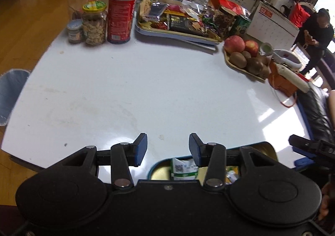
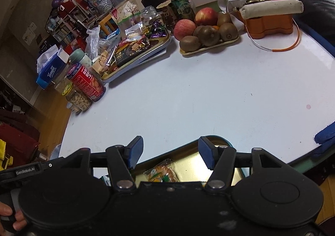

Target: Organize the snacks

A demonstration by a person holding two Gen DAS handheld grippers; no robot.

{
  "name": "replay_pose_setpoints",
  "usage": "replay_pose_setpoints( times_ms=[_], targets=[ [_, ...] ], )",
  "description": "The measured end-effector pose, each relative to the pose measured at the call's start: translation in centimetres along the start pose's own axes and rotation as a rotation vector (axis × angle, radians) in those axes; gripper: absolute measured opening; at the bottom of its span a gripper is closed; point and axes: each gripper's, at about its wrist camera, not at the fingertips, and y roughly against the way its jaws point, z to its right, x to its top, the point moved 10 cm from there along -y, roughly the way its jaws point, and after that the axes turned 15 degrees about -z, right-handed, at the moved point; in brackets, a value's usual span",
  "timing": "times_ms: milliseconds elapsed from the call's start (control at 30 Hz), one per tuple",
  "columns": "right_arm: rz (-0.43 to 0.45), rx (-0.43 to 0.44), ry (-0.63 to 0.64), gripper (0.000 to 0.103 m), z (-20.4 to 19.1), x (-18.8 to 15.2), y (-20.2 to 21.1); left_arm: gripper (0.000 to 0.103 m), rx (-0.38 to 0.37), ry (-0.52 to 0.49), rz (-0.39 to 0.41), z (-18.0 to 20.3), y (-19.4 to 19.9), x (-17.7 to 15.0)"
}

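Left gripper (image 1: 168, 148) spread wide, holding nothing, poised above the near edge of the white table (image 1: 146, 81). Right gripper (image 2: 170, 153) likewise agape and empty. Just beneath both, a gold tin with a teal rim (image 2: 217, 138), holding a green-and-white packet (image 1: 183, 170) and an orange snack packet (image 2: 162, 171). Far across the table, a tray of mixed snacks (image 1: 178, 24), beside a red canister (image 1: 121, 16) and a jar of nuts (image 1: 94, 24); to its right, a fruit tray (image 1: 247, 58).

Both wrist views looked from the near edge across the tabletop (image 1: 146, 89) toward twelve o'clock, sharing the snack tray (image 1: 178, 35) (image 2: 146, 53) and fruit plate (image 1: 240, 68) (image 2: 209, 47).
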Motion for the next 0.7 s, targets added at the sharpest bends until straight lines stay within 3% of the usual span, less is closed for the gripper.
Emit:
replay_pose_setpoints(
  times_ms=[100, 233, 467, 633, 700],
  targets=[
    [-0.001, 0.003, 0.021, 0.062, -0.5, 0.0, -0.1, 0.052, -0.066, 0.026, -0.008, -0.1, 0.5, 0.0],
    [-0.015, -0.013, 0.062, 0.062, -1.1, -0.3, -0.5, 0.051, -0.020, 0.069, -0.007, -1.2, 0.6, 0.2],
    [0.004, -0.019, 0.082, 0.062, -1.4, -0.4, -0.1, 0.050, -0.019, 0.142, -0.049, -2.8, -0.4, -0.4],
    [0.002, -0.023, 0.077, 0.062, -1.4, -0.5, -0.1, 0.047, 0.053, 0.122, -0.019, -3.4, -0.2, -0.7],
    [0.000, -0.024, 0.079, 0.062, -1.4, -0.5, -0.2, 0.047, 0.037, 0.111, -0.023, -3.2, -0.2, -0.6]
  ],
)
